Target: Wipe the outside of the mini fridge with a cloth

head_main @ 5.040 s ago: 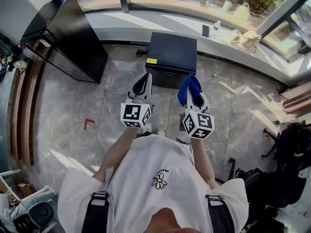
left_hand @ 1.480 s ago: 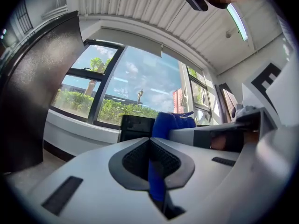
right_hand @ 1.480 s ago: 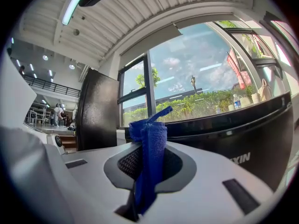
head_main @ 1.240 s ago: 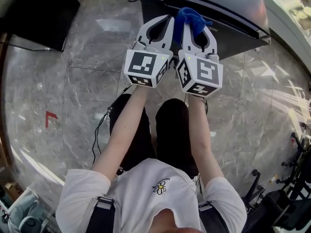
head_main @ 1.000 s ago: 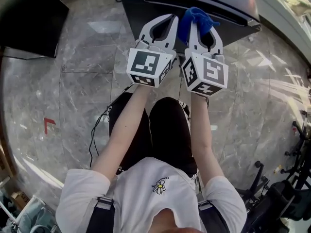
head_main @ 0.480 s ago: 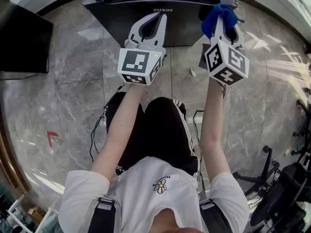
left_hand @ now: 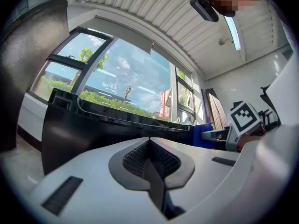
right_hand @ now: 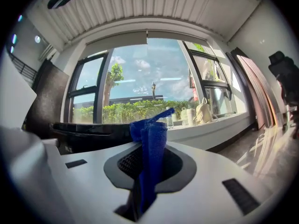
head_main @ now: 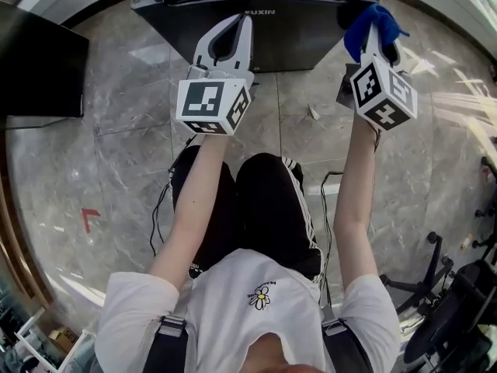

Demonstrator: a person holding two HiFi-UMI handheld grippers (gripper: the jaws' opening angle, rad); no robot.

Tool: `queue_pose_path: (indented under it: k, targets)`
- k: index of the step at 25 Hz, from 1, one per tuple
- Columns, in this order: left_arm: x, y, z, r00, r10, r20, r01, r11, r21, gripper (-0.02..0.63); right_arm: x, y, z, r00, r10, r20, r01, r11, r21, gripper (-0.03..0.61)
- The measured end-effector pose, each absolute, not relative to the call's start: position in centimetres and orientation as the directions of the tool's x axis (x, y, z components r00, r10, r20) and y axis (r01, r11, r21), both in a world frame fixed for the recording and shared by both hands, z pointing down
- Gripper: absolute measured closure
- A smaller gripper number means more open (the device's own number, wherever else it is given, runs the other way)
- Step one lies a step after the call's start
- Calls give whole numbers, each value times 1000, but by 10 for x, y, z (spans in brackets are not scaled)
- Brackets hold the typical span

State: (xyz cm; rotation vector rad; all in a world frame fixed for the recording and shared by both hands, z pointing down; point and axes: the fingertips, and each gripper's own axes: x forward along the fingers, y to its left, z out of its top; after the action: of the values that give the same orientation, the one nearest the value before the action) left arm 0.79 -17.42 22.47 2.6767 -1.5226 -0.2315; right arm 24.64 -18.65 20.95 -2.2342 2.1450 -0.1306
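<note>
Head view, right hand-held gripper (head_main: 377,37) clamping blue cloth (head_main: 365,28) at mini fridge (head_main: 295,29) corner, left hand-held gripper (head_main: 243,23) closed, empty

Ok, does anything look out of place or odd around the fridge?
Only a small pale scrap on the floor tiles in front of the mini fridge looks like stray litter. Nothing appears spilled, askew or damaged.

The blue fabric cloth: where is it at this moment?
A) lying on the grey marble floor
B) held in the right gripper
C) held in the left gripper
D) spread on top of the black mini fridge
B: in the right gripper view the blue fabric cloth stands pinched between the jaws of the right gripper; the left gripper is shut on nothing.
</note>
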Motion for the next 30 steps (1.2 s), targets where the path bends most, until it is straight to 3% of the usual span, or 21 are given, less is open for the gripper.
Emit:
queue_pose_path:
  k: [3,7,14,18,25,30]
  targets:
    - [-18,-174,223,453,-882,-131,-861,-471,191,609,206,-170,212,-80,-997,8,-978,77,-194,515]
    - [-56,-172,217,398,-904,-156,-898,-419,138,609,130,-156,215,-250,-968,-25,-932,248,-265,517]
    - [-130,-161,217,336,-931,-143,-942,-334,-37,609,1,-151,233,-439,-899,0,-877,429,-215,516]
    - [-169,-148,226,307,-942,-139,-949,-314,34,609,-72,-152,246,-542,-841,12,-827,530,-188,515]
    - [-224,-154,228,177,-973,-151,-968,-200,149,609,-141,-169,268,-574,-816,62,-816,566,-118,515]
    - [-239,-158,229,146,-975,-167,-958,-181,224,609,-152,-189,285,-518,-849,105,-854,506,-117,515]
